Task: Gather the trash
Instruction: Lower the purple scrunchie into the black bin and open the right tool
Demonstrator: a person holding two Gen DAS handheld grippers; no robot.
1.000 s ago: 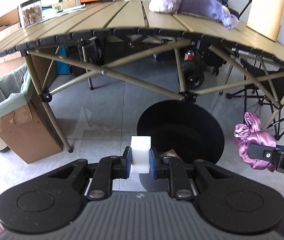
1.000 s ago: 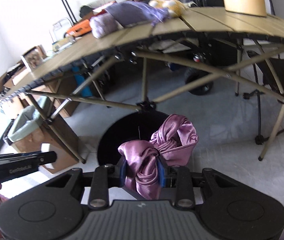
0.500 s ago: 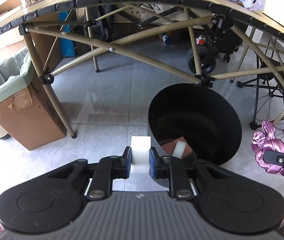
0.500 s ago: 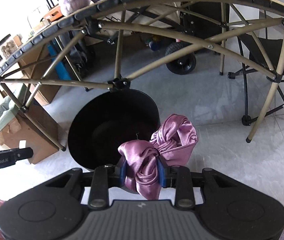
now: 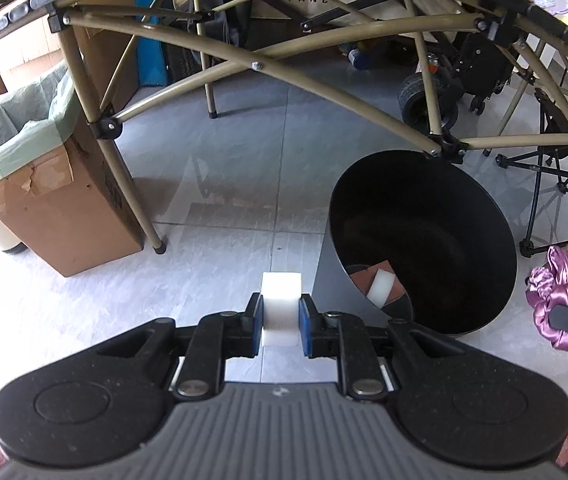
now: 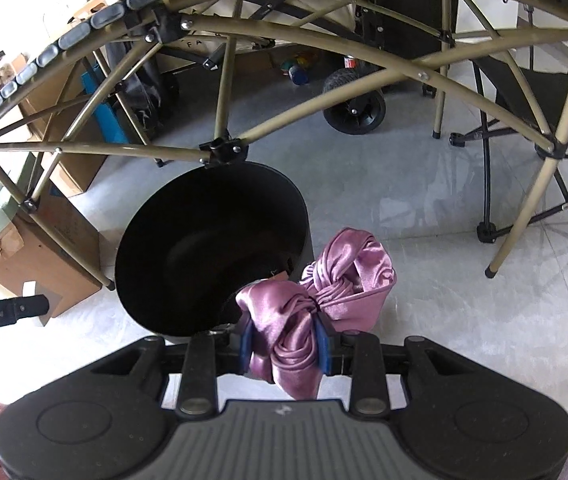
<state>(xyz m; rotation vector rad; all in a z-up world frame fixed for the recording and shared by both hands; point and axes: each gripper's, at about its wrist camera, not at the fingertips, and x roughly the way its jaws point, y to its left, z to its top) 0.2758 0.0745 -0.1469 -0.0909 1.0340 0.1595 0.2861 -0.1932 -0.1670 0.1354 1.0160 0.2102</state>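
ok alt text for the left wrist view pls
The left gripper is shut on a white foam block, just left of an open black bin on the tiled floor. A folding table's frame arches above.

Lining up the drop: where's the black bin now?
The black bin stands on the floor under the table's frame, right of the left claw in its view.

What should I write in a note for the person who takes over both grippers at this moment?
Left gripper: shut on the white foam block, beside the black bin, not over it.
Right gripper: shut on the pink satin cloth, at the bin's near rim.
Done: some scraps already lie in the bin.
Left: drop both pieces in.
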